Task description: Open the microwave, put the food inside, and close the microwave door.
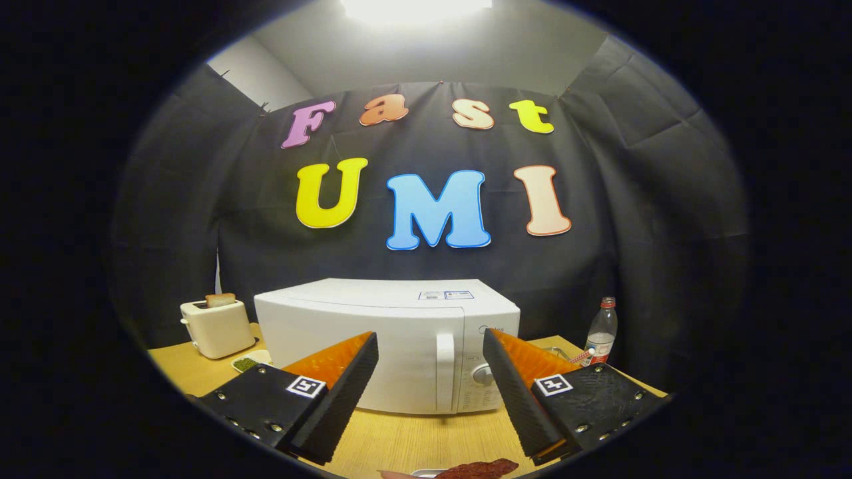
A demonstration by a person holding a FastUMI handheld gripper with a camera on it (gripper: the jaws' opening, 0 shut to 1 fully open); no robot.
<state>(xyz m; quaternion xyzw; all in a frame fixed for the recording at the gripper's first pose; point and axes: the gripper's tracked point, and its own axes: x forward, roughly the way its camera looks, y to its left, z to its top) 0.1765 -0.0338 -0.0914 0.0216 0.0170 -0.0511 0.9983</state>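
A white microwave [373, 332] stands on the wooden table beyond my fingers, with its door shut. Its vertical handle [444, 369] is just ahead, in the gap between the fingertips. My gripper [430, 344] is open and holds nothing. A dark reddish piece of food [480, 468] lies on a plate below and close in front of the fingers, mostly cut off.
A cream toaster [216, 327] with a slice of bread in it stands left of the microwave. A small dish of green stuff [247, 363] lies in front of it. A clear bottle [602, 330] with a red cap stands right of the microwave. Wooden table [406, 439] lies between fingers and microwave.
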